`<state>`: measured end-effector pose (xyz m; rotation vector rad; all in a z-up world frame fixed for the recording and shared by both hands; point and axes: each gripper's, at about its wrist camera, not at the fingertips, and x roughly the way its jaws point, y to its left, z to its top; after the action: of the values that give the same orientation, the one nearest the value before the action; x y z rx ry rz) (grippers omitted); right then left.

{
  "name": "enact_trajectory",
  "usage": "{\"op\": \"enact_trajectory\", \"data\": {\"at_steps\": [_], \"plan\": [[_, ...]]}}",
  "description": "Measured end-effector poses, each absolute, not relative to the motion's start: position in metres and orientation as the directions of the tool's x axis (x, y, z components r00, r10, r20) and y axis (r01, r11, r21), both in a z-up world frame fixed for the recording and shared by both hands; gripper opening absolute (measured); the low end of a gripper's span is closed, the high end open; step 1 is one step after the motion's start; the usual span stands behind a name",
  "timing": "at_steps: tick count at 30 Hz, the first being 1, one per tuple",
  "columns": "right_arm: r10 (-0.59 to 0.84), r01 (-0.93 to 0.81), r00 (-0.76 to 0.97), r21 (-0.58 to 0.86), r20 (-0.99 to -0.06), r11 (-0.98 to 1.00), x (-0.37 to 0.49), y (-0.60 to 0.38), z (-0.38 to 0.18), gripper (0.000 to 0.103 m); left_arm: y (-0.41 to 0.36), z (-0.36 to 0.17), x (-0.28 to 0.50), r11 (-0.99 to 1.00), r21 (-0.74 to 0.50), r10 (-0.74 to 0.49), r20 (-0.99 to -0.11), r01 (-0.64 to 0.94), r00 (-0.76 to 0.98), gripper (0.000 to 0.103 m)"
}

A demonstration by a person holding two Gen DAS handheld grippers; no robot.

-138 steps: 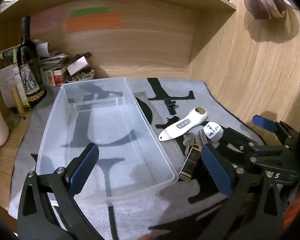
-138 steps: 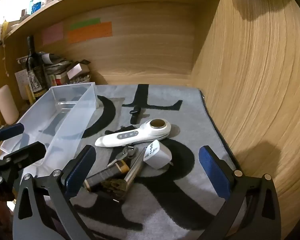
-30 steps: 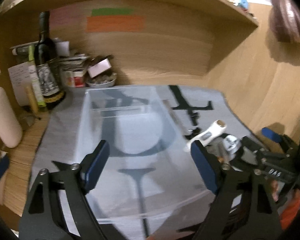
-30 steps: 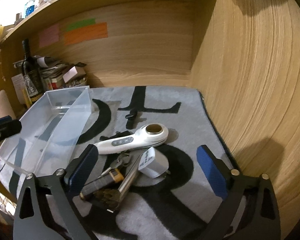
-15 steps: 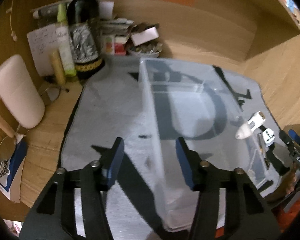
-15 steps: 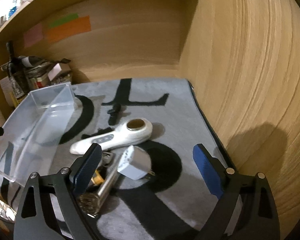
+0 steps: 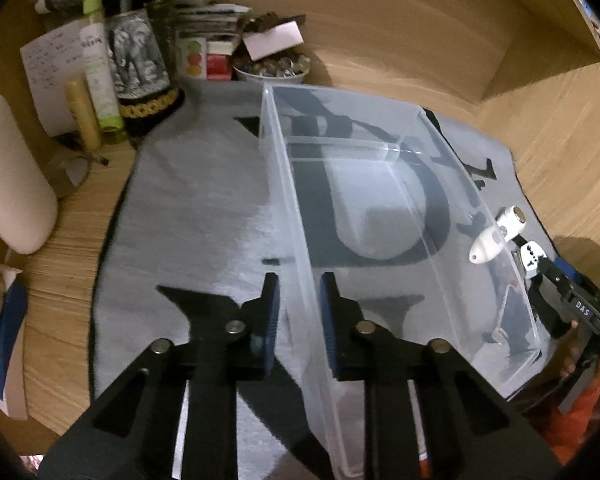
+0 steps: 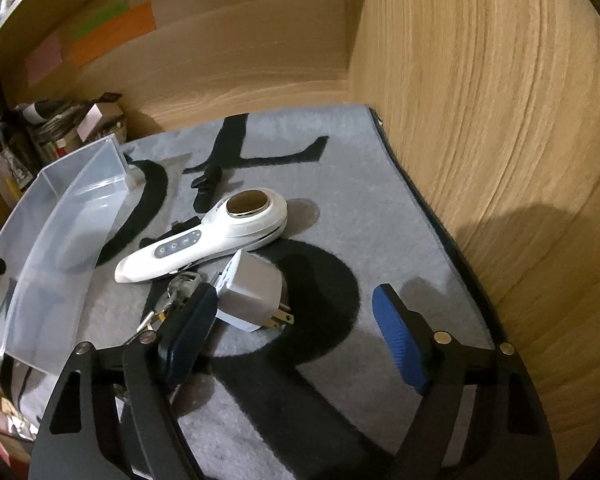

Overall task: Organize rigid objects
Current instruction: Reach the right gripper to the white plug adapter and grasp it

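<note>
Clear plastic now sits pinched: the left gripper [image 7: 299, 312] has just closed on the bin [image 7: 440, 184]'s left wall, probably to steady it. Right of the bin, the right gripper [image 8: 292, 332], jaws narrowing but still apart, straddles the white plug adapter [image 8: 250, 294] beside the white handheld device [image 8: 204, 238].

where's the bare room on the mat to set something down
Free: the mat between the white handheld device and the wooden side wall; the mat strip left of the clear bin; the bin's empty floor. Crowded: the pile of plug adapter and keys.
</note>
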<state>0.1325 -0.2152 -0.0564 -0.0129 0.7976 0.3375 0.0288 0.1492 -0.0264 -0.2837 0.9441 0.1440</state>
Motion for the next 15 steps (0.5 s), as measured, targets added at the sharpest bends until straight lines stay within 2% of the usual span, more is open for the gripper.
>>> {"op": "enact_trajectory", "data": {"at_steps": [2, 5, 11, 15], "plan": [[0.294, -0.309, 0.643, 0.111, -0.707, 0.945, 0.134, -0.211, -0.057, 0.076, 0.148, -0.029, 0.03, 0.954, -0.184, -0.014, -0.817, -0.238, 0.577, 0.014], [0.308, -0.334, 0.624, 0.111, -0.718, 0.936, 0.138, -0.202, -0.059, 0.072, 0.146, -0.03, 0.032, 0.955, -0.175, -0.007, -0.818, -0.238, 0.575, 0.013], [0.346, -0.361, 0.573, 0.151, -0.742, 0.92, 0.147, -0.191, -0.068, 0.055, 0.145, -0.03, 0.032, 0.956, -0.172, -0.004, -0.818, -0.237, 0.576, 0.013], [0.364, -0.382, 0.57, 0.155, -0.736, 0.911, 0.145, -0.189, -0.065, 0.04, 0.145, -0.03, 0.032, 0.958, -0.167, -0.002, -0.818, -0.235, 0.576, 0.013]]}}
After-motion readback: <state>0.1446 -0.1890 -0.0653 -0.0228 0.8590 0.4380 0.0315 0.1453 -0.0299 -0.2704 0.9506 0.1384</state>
